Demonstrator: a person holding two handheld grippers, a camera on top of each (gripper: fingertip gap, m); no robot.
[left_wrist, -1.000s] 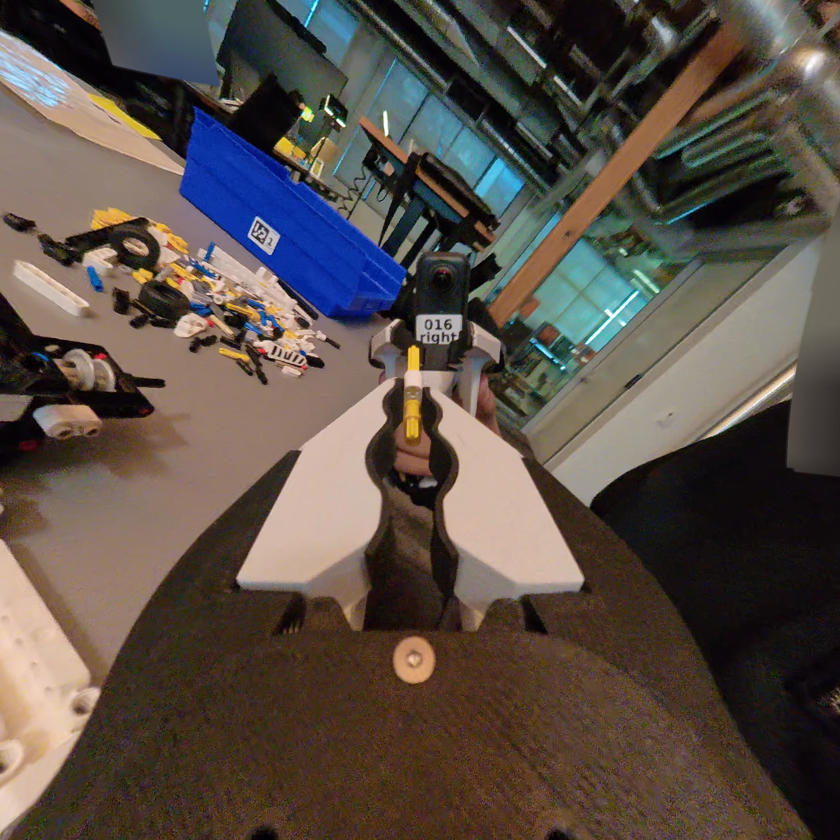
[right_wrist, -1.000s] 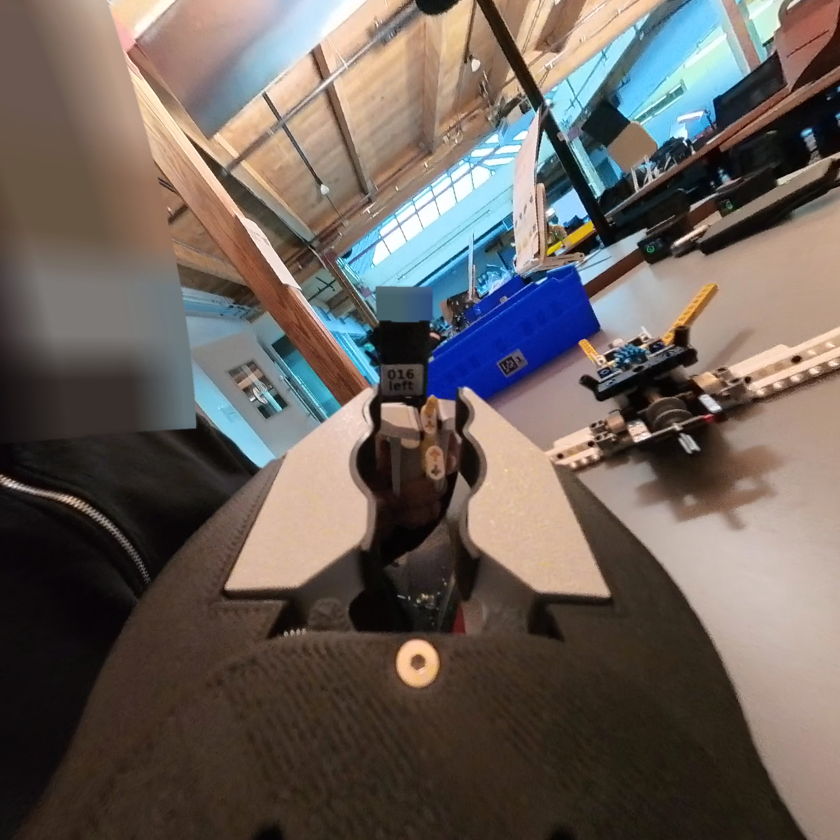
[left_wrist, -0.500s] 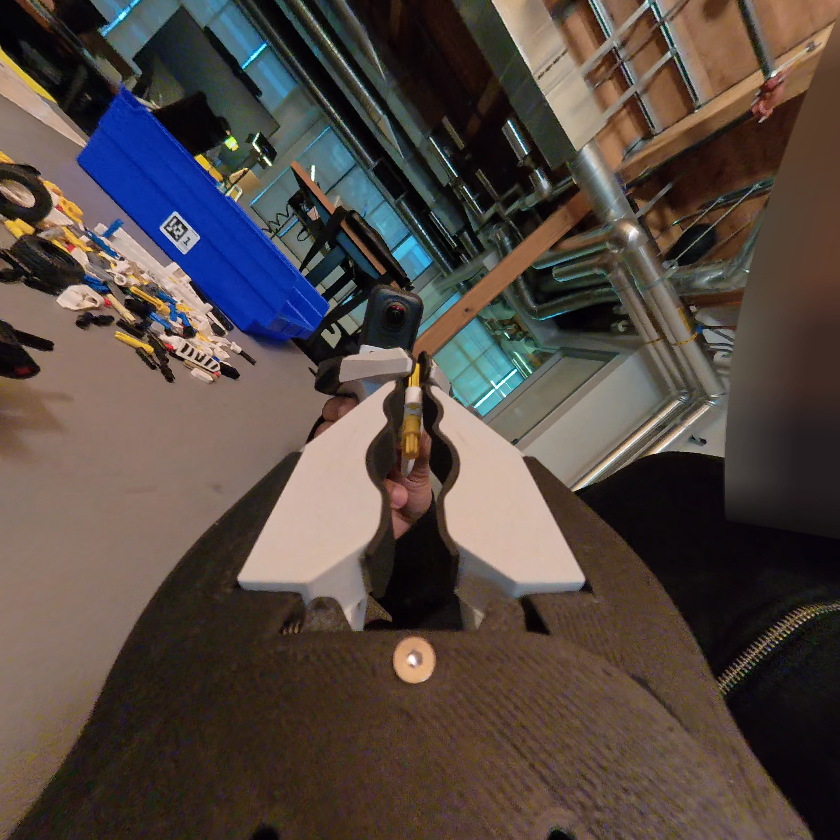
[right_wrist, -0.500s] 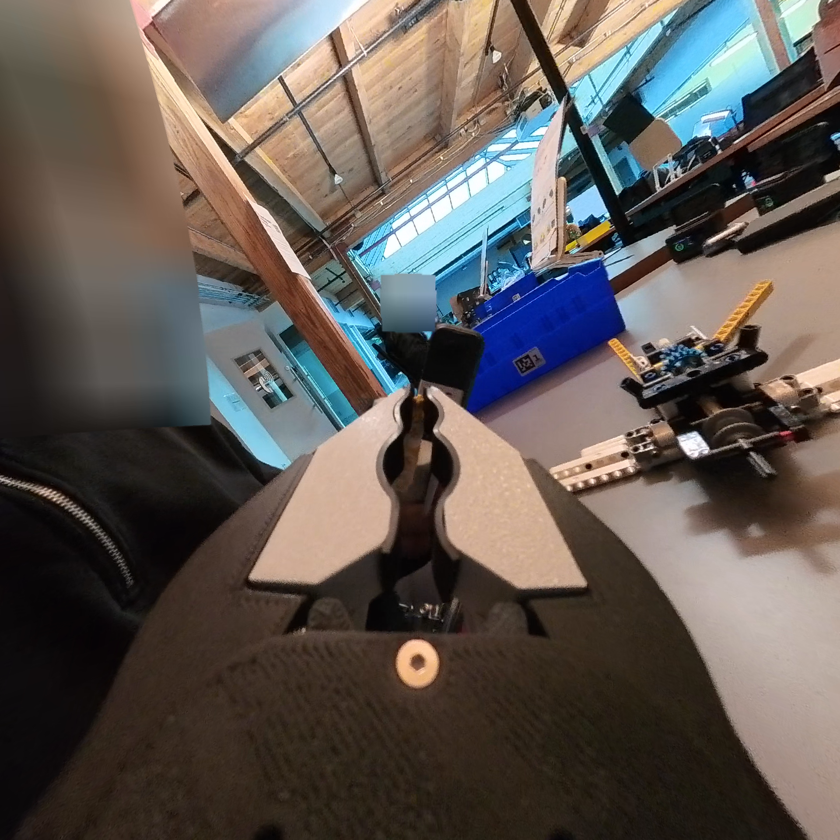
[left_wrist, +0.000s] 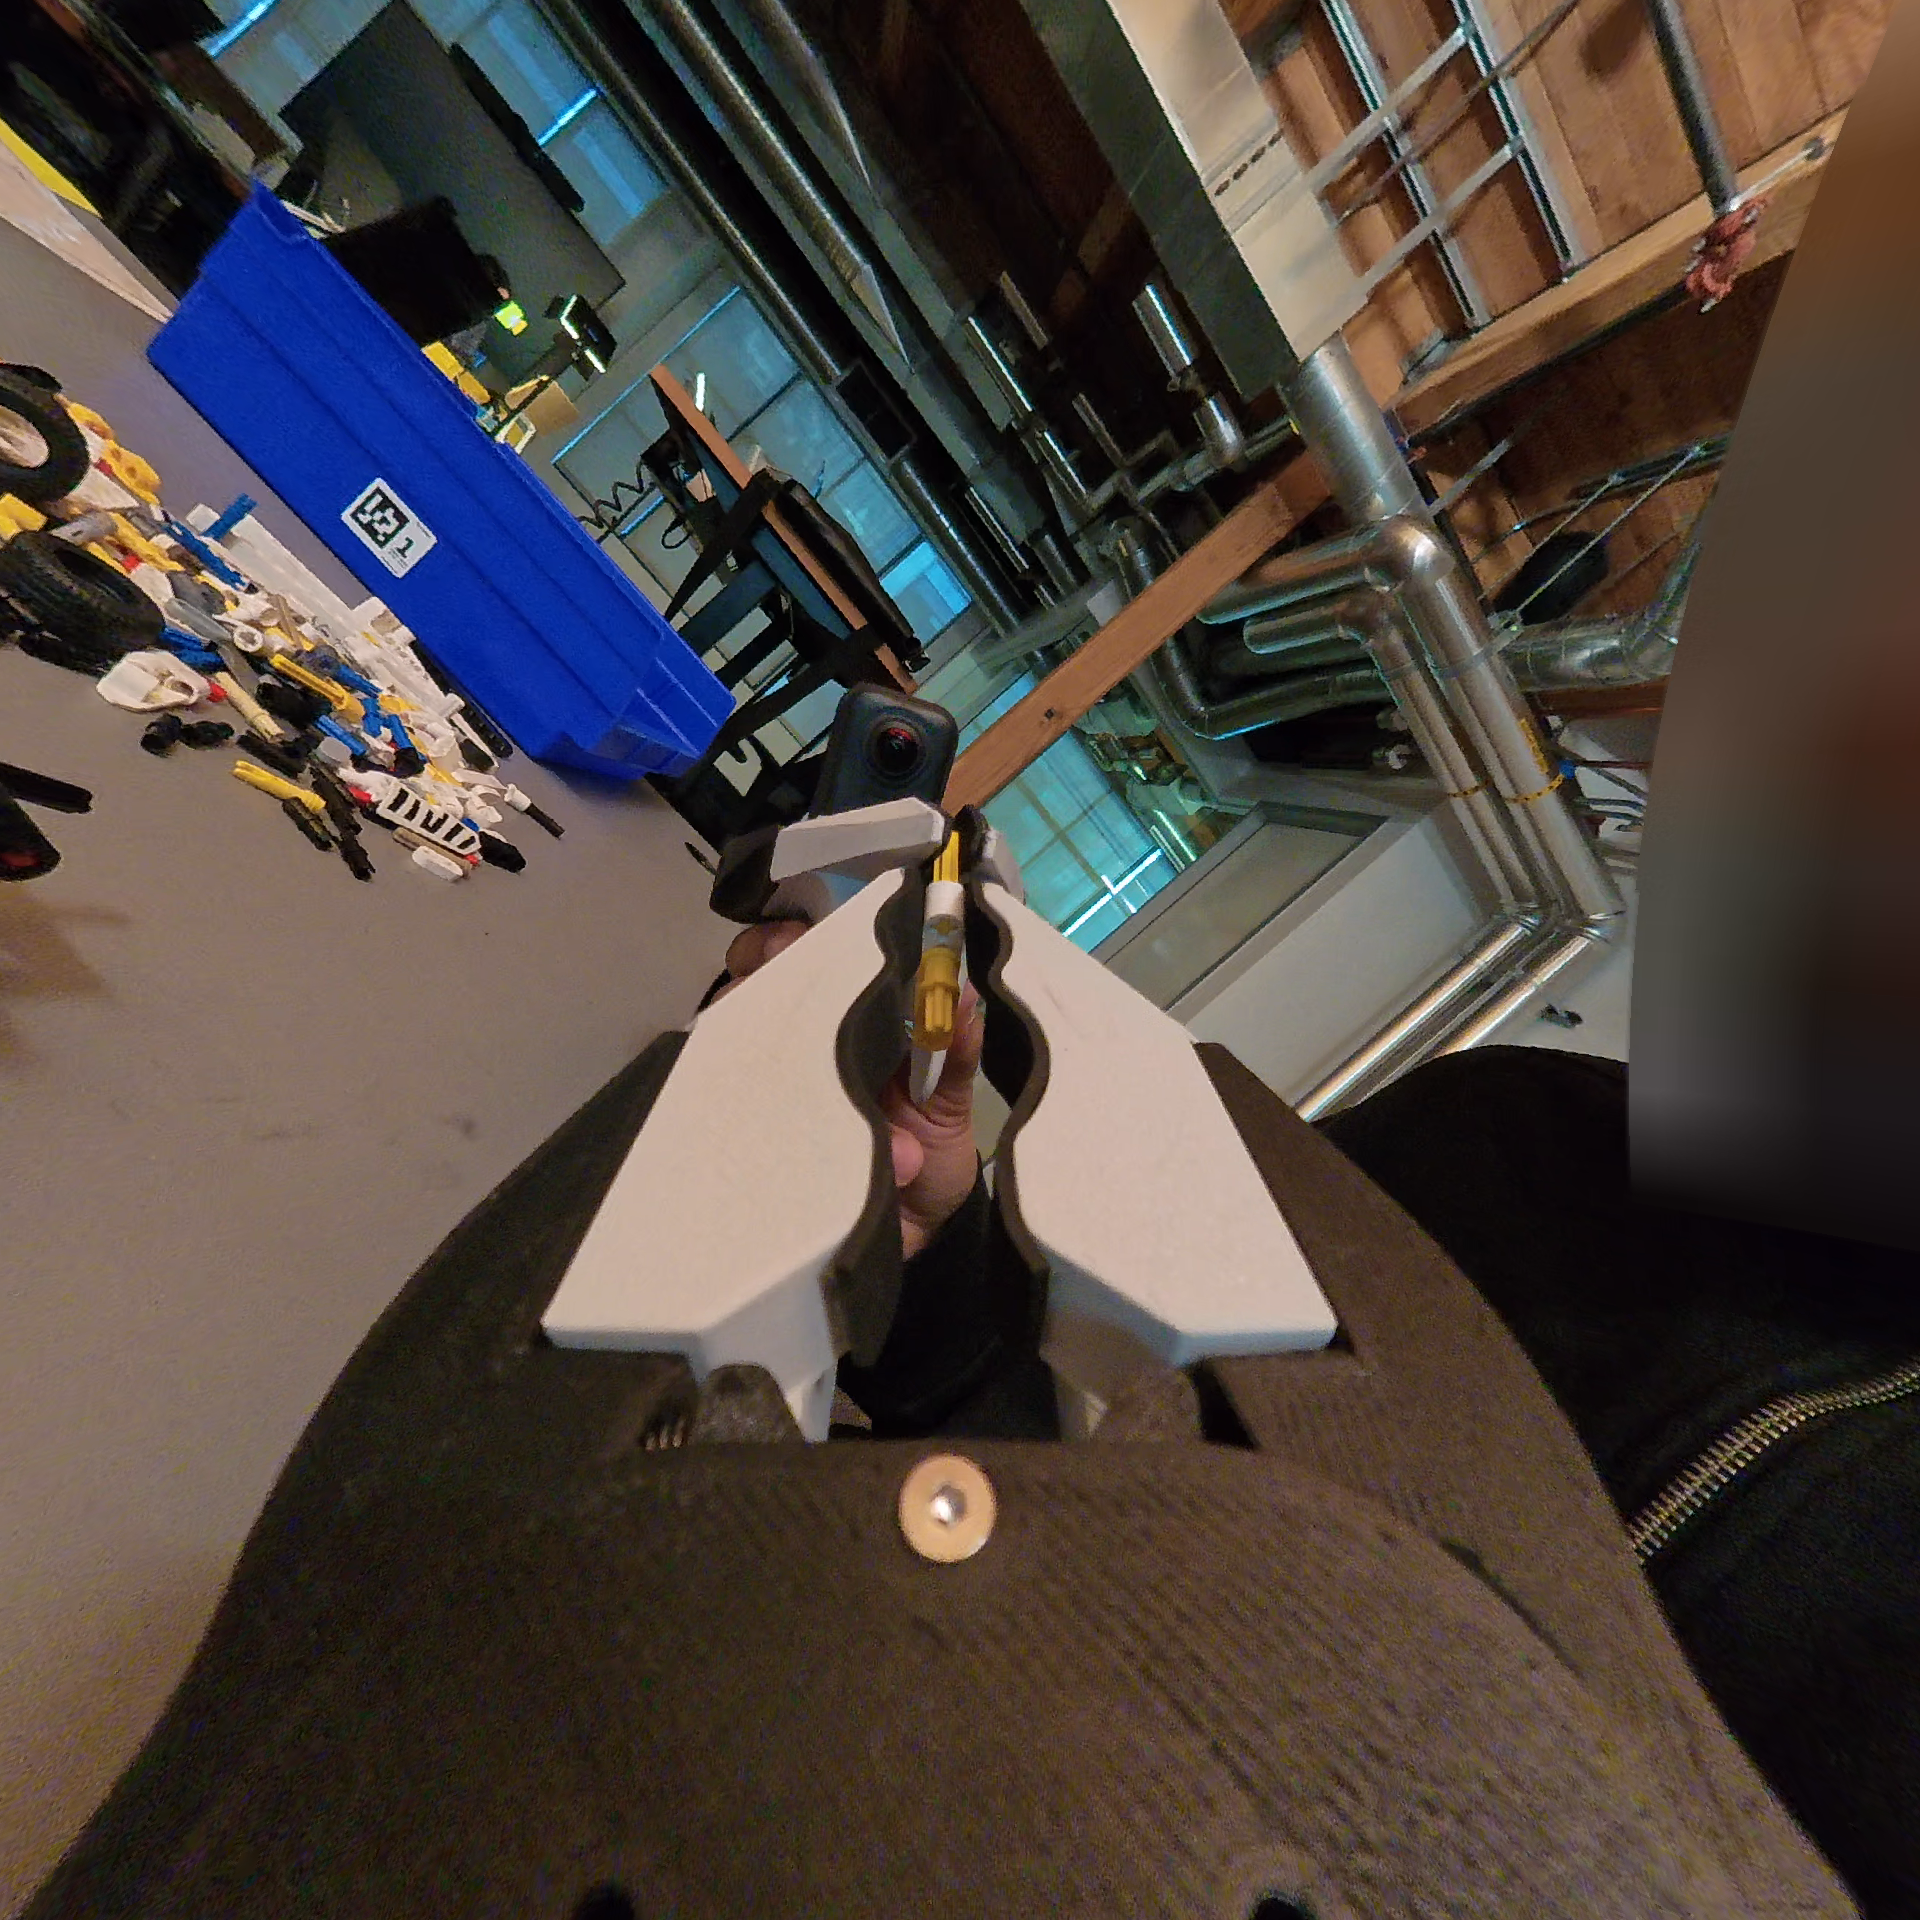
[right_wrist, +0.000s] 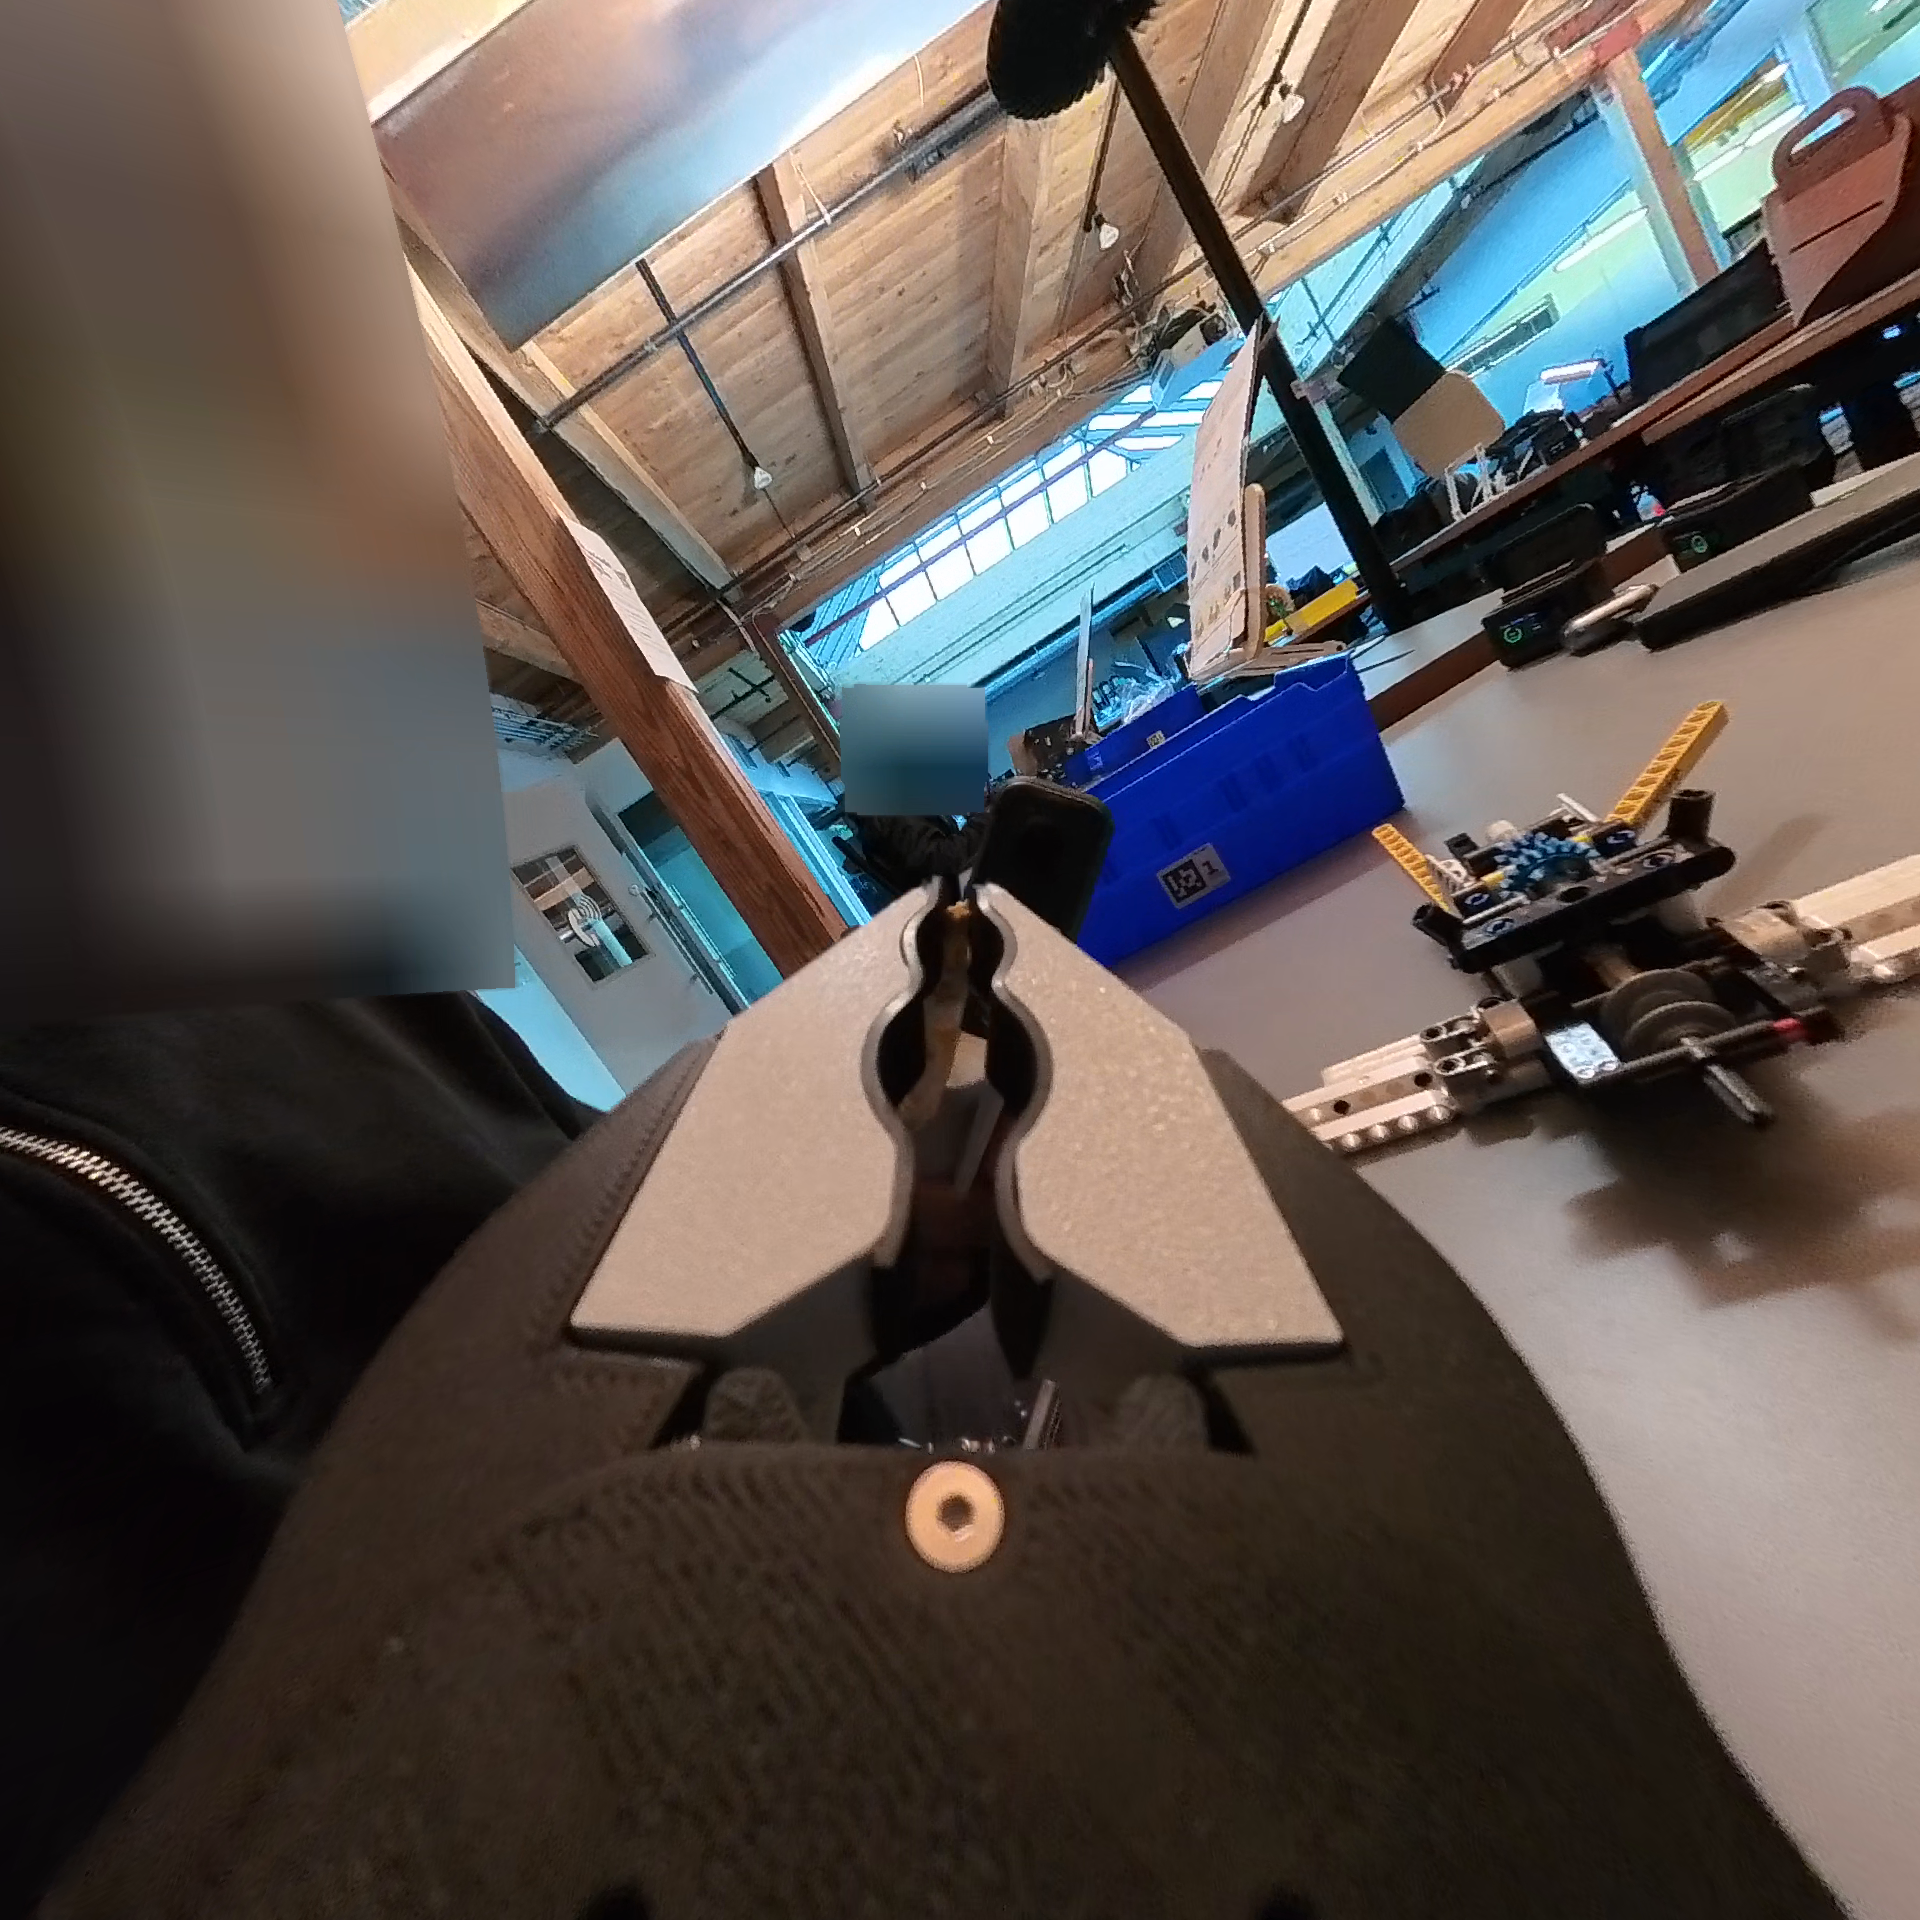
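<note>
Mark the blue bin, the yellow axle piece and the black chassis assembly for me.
blue bin (left_wrist: 488, 582), left wrist view, on its long side wall.
yellow axle piece (left_wrist: 933, 992), left wrist view, on its yellow lower section.
black chassis assembly (right_wrist: 1590, 914), right wrist view, on its black frame.

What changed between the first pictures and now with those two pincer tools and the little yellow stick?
The right gripper, open a second ago, has closed its tips on the far end of the yellow stick, and both tools have tilted upward. The left gripper has kept its hold on the stick; the blue bin has stayed put.
</note>
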